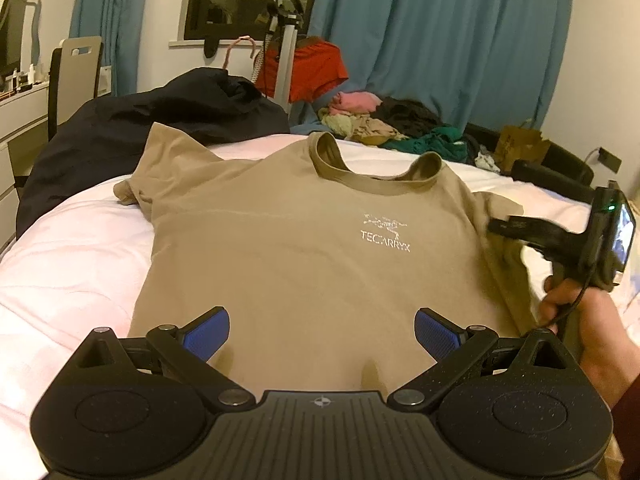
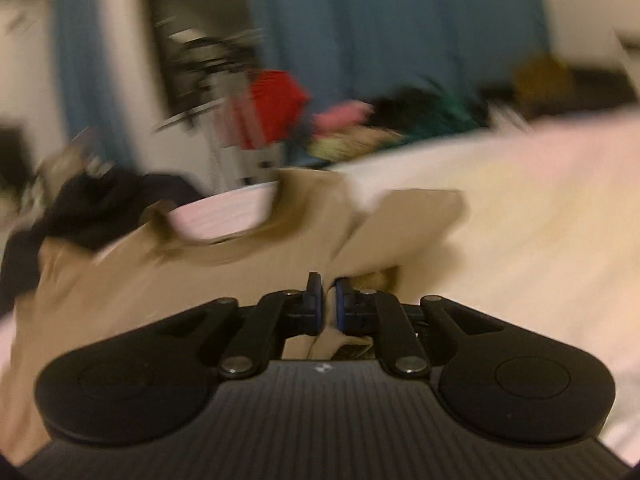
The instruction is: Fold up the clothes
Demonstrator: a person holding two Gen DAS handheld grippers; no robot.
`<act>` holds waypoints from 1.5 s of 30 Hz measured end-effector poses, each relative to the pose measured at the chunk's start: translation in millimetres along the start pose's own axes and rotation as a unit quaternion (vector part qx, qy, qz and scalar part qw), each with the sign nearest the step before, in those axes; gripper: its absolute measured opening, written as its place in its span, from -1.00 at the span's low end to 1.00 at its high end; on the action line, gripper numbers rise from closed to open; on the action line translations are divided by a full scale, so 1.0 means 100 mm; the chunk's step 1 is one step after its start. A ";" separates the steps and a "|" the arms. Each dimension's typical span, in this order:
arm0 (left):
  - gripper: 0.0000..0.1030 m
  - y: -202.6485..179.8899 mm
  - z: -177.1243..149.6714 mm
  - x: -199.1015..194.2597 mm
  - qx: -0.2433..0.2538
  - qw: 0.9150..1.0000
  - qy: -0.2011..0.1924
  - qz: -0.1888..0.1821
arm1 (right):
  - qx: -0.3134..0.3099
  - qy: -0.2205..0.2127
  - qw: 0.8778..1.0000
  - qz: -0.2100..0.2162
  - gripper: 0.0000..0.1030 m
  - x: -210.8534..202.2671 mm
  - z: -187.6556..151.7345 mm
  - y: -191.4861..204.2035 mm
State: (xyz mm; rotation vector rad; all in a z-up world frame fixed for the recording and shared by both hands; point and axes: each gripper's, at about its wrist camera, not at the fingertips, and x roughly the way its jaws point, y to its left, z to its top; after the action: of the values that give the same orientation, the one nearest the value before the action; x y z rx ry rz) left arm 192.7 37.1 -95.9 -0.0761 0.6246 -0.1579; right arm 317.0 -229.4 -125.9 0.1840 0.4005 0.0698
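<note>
A tan T-shirt with a white chest logo lies flat, front up, on the white bed. My left gripper is open, its blue pads spread just above the shirt's lower part, holding nothing. My right gripper reaches onto the shirt's right sleeve side. In the blurred right wrist view, the right gripper is shut on a fold of the tan shirt by the sleeve.
A dark blue garment is heaped at the bed's far left. A pile of mixed clothes lies at the far edge. A chair and white drawers stand on the left. Blue curtains hang behind.
</note>
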 end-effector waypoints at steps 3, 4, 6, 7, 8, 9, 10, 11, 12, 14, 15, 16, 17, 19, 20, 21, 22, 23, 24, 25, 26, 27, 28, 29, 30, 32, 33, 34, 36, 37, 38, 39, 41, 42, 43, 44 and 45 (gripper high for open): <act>0.94 0.01 0.00 -0.03 -0.004 1.000 -0.006 0.003 | -0.069 0.020 0.996 0.045 -0.79 0.06 -0.13 0.39; 0.94 0.01 0.00 -0.04 -0.004 1.000 -0.007 0.005 | -0.078 0.033 0.994 0.063 -0.79 0.09 -0.20 0.47; 0.94 0.01 -0.01 -0.03 -0.001 1.000 -0.008 0.009 | -0.101 0.049 0.990 0.086 -0.76 0.12 -0.30 0.60; 0.94 0.01 -0.01 -0.04 -0.001 1.000 -0.009 0.009 | -0.114 0.053 0.988 0.092 -0.74 0.11 -0.35 0.65; 0.94 0.01 -0.01 -0.04 -0.001 1.000 -0.009 0.009 | -0.117 0.048 0.987 0.103 -0.68 0.08 -0.33 0.66; 0.94 0.01 -0.01 -0.04 -0.001 1.000 -0.009 0.010 | -0.118 0.044 0.986 0.114 -0.61 0.06 -0.31 0.67; 0.94 0.01 -0.01 -0.05 -0.002 1.000 -0.010 0.009 | -0.098 0.040 0.986 0.132 -0.30 0.01 -0.24 0.62; 0.94 0.01 -0.01 -0.05 -0.002 1.000 -0.011 0.009 | -0.069 0.025 0.986 0.149 0.15 -0.03 -0.18 0.55; 0.94 0.01 0.00 -0.06 -0.002 1.000 -0.012 0.008 | -0.039 0.010 0.985 0.165 0.37 -0.07 -0.11 0.48; 0.94 0.01 0.00 -0.06 -0.004 1.000 -0.013 0.006 | 0.036 -0.044 0.981 0.184 0.63 -0.23 0.03 0.25; 0.94 0.01 0.00 -0.06 -0.005 1.000 -0.012 0.005 | 0.064 -0.057 0.980 0.180 0.63 -0.27 0.08 0.14; 0.94 0.01 0.01 -0.06 -0.006 1.000 -0.012 0.004 | 0.093 -0.069 0.978 0.176 0.63 -0.30 0.14 0.04; 0.94 0.01 0.01 -0.05 -0.007 1.000 -0.011 0.002 | 0.121 -0.069 0.977 0.162 0.64 -0.30 0.17 -0.05; 0.94 0.01 0.01 -0.05 -0.008 1.000 -0.009 -0.001 | 0.182 -0.048 0.972 0.143 0.66 -0.24 0.17 -0.30; 0.94 0.01 0.02 -0.05 -0.009 1.000 -0.009 -0.002 | 0.206 -0.034 0.968 0.139 0.62 -0.19 0.14 -0.42; 0.94 0.01 0.02 -0.04 -0.010 1.000 -0.008 -0.003 | 0.221 -0.026 0.965 0.137 0.58 -0.15 0.10 -0.49; 0.94 0.02 0.02 -0.04 -0.012 1.000 -0.006 -0.005 | 0.234 -0.014 0.963 0.136 0.52 -0.11 0.04 -0.55; 0.94 0.02 0.02 -0.03 -0.015 1.000 -0.004 -0.007 | 0.243 -0.002 0.961 0.135 0.41 -0.08 -0.01 -0.58; 0.94 0.03 0.01 -0.02 -0.018 1.000 -0.002 -0.009 | 0.246 0.009 0.960 0.137 0.36 -0.02 -0.04 -0.56; 0.94 0.04 0.01 -0.01 -0.022 1.000 0.001 -0.011 | 0.236 0.013 0.961 0.142 0.34 0.01 -0.06 -0.51; 0.94 0.05 0.01 0.00 -0.024 1.000 0.003 -0.011 | 0.226 0.016 0.963 0.146 0.33 0.04 -0.08 -0.47; 0.94 0.05 0.01 0.01 -0.027 1.000 0.004 -0.012 | 0.216 0.019 0.965 0.151 0.33 0.07 -0.09 -0.42; 0.94 0.06 0.01 0.02 -0.029 0.999 0.006 -0.012 | 0.197 0.022 0.968 0.154 0.33 0.11 -0.10 -0.34; 0.94 0.06 0.01 0.04 -0.032 0.999 0.007 -0.011 | 0.179 0.027 0.971 0.154 0.33 0.15 -0.13 -0.22; 0.94 0.07 0.01 0.05 -0.034 0.999 0.007 -0.010 | 0.159 0.032 0.975 0.150 0.33 0.21 -0.14 -0.15; 0.94 0.08 0.01 0.08 -0.037 0.999 0.008 -0.006 | 0.132 0.045 0.982 0.130 -0.08 0.26 -0.18 -0.05; 0.94 0.08 0.01 0.09 -0.041 0.999 0.008 -0.005 | 0.128 0.061 0.984 0.111 -0.16 0.29 -0.21 -0.05; 0.94 0.09 0.01 0.10 -0.043 0.999 0.008 -0.005 | 0.125 0.076 0.985 0.091 -0.35 0.32 -0.23 -0.06; 0.94 0.10 0.02 0.10 -0.046 0.999 0.006 -0.006 | 0.130 0.076 0.985 0.089 -0.53 0.29 -0.26 -0.10; 0.94 0.11 0.03 0.10 -0.047 0.999 0.005 -0.007 | 0.132 0.071 0.984 0.091 -0.76 0.27 -0.26 -0.12; 0.94 0.11 0.03 0.10 -0.049 0.999 0.004 -0.007 | 0.131 0.061 0.985 0.090 -0.81 0.22 -0.23 -0.13; 0.94 0.12 0.04 0.10 -0.050 0.999 0.003 -0.008 | 0.129 0.051 0.986 0.088 -0.83 0.17 -0.19 -0.13; 0.94 0.13 0.05 0.10 -0.052 0.999 0.001 -0.009 | 0.124 0.029 0.989 0.074 -0.85 0.02 -0.06 -0.20; 0.94 0.13 0.05 0.10 -0.054 0.999 0.000 -0.009 | 0.125 0.018 0.990 0.065 -0.85 -0.05 0.05 -0.28; 0.94 0.14 0.06 0.09 -0.055 0.998 -0.001 -0.010 | 0.128 0.009 0.990 0.056 -0.85 -0.06 0.15 -0.36; 0.94 0.15 0.06 0.08 -0.057 0.998 -0.003 -0.012 | 0.132 0.000 0.990 0.046 -0.86 -0.10 0.26 -0.47; 0.94 0.15 0.06 0.07 -0.058 0.998 -0.004 -0.014 | 0.136 -0.008 0.990 0.032 -0.86 -0.14 0.36 -0.60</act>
State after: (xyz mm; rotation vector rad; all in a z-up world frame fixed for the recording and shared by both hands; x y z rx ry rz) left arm 204.1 51.0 -96.7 -0.1980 0.6239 -0.1478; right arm 319.9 -295.9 -99.3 0.4673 0.3866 0.0766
